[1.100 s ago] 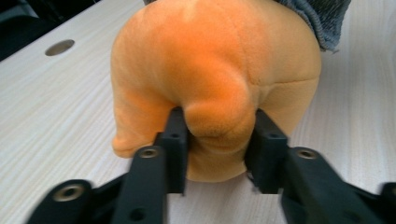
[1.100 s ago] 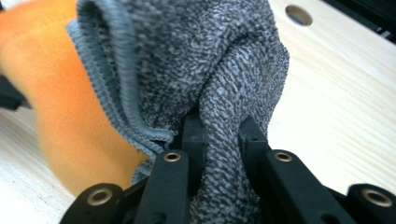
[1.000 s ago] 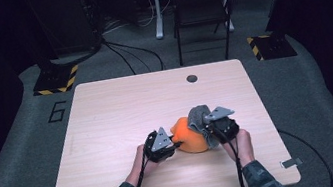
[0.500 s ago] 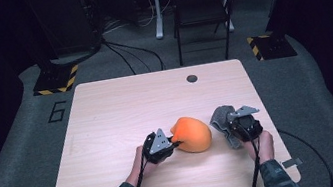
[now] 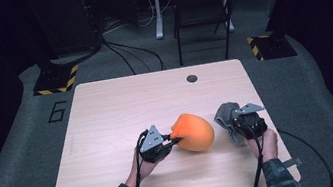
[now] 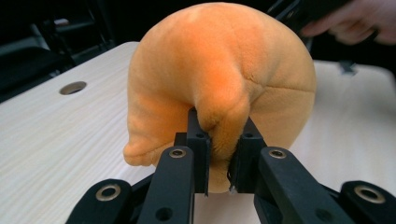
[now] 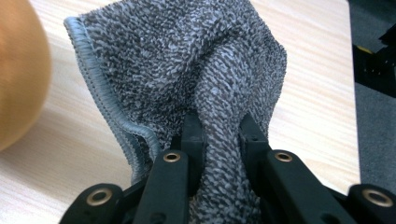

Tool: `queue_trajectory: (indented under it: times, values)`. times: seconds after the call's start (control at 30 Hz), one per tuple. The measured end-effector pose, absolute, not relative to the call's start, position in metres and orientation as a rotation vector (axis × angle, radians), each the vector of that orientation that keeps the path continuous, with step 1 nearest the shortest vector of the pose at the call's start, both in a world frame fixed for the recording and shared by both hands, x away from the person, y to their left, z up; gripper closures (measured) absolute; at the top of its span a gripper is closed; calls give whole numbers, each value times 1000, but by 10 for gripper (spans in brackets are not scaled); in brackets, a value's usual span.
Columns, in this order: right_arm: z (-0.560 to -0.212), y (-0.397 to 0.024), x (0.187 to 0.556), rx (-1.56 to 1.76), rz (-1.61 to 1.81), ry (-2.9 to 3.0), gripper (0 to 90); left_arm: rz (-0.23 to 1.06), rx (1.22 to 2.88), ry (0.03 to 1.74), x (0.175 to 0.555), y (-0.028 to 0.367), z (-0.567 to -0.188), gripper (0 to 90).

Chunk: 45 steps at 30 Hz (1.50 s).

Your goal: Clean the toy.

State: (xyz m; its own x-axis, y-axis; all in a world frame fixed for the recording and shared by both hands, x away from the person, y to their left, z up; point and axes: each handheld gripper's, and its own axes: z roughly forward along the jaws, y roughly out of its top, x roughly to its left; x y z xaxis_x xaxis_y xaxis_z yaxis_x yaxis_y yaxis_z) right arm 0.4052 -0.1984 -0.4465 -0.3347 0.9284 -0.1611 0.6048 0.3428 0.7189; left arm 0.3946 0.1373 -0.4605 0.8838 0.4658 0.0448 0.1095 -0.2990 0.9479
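My left gripper pinches a small fold of the orange plush, its jaws having just closed on it; the plush sits lower centre of the high view on the table. My right gripper clamps a bunched grey cloth at lower right. With so little fabric caught, I judge the plush could slip free if I lift fast. Both forearms enter from the bottom edge, the grippers pointing up the frame, well apart.
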Motion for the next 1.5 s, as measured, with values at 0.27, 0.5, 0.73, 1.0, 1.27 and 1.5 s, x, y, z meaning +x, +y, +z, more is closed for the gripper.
queue_trajectory:
  times: [0.27,0.5,0.73,1.0,1.27,1.5]
  values:
    - [-431,-191,401,1284,778,2028,773,209,1819,607,391,136,-444,803]
    - [-416,-182,396,1235,794,2038,773,121,1813,753,398,137,-447,802]
    - [-388,-164,387,1153,846,2034,773,45,1805,852,404,135,-458,802]
    - [-372,-102,374,974,886,2139,771,18,1786,900,404,129,-466,800]
    - [-408,-58,385,918,785,2230,765,47,1818,935,408,128,-480,798]
    - [-418,-82,391,983,784,2226,766,68,1827,910,407,125,-482,794]
